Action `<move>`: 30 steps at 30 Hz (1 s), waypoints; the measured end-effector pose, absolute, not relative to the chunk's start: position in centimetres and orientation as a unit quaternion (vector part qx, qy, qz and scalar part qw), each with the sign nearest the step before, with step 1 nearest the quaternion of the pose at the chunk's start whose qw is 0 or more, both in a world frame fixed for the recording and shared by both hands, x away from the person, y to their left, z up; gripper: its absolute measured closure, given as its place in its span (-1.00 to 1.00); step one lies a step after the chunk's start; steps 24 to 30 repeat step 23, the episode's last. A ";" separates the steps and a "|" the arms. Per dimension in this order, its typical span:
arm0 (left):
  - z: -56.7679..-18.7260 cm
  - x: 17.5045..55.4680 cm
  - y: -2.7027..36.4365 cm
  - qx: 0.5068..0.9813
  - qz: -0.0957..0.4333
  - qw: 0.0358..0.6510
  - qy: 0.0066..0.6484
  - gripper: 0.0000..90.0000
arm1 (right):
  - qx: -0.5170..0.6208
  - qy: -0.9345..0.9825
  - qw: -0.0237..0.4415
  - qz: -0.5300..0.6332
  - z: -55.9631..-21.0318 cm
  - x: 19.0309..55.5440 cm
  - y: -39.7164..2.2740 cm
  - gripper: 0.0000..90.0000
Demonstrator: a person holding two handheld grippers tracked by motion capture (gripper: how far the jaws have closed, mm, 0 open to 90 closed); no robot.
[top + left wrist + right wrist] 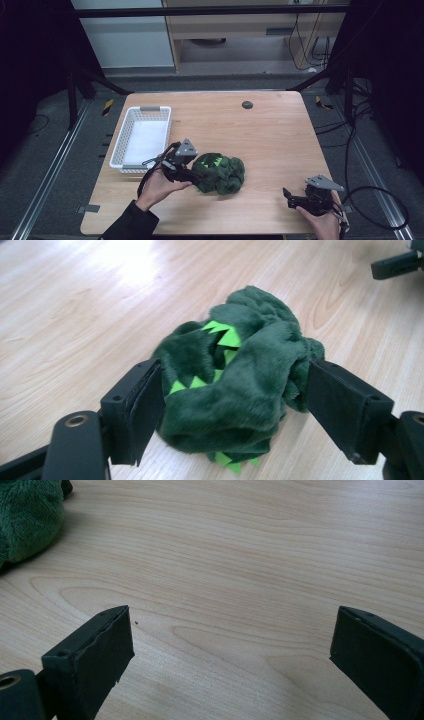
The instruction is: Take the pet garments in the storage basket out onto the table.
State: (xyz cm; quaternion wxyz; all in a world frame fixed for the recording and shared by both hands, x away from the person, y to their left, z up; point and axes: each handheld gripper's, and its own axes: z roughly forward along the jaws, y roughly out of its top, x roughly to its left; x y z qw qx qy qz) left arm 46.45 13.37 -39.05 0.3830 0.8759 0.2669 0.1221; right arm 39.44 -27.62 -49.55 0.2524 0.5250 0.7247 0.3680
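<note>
the left gripper [235, 390] is standing wide around the green plush toy [220, 172] lying near the table's [270, 130] middle, right of the white basket [142, 137]; closing off-centre risks pinching loose fabric, letting the toy sag or be dropping.

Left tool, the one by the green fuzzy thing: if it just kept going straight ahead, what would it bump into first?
The left tool would meet the green plush toy at once: the toy already sits between its open jaws, seemingly brushing both.
</note>
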 end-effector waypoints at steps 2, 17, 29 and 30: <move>-39.1 46.2 14.0 0.870 0.129 0.389 0.274 -0.50 | 0.525 0.725 0.253 0.368 -49.5 39.4 -27.6 -0.92; -41.7 43.5 20.6 0.833 0.171 0.403 0.338 -0.52 | 0.525 0.725 0.253 0.367 -49.6 39.4 -27.6 -0.92; -43.5 42.5 22.4 0.823 0.175 0.403 0.360 -0.52 | 0.525 0.725 0.253 0.367 -49.6 39.4 -27.6 -0.92; -43.5 42.5 22.4 0.823 0.175 0.403 0.360 -0.52 | 0.525 0.725 0.253 0.367 -49.6 39.4 -27.6 -0.92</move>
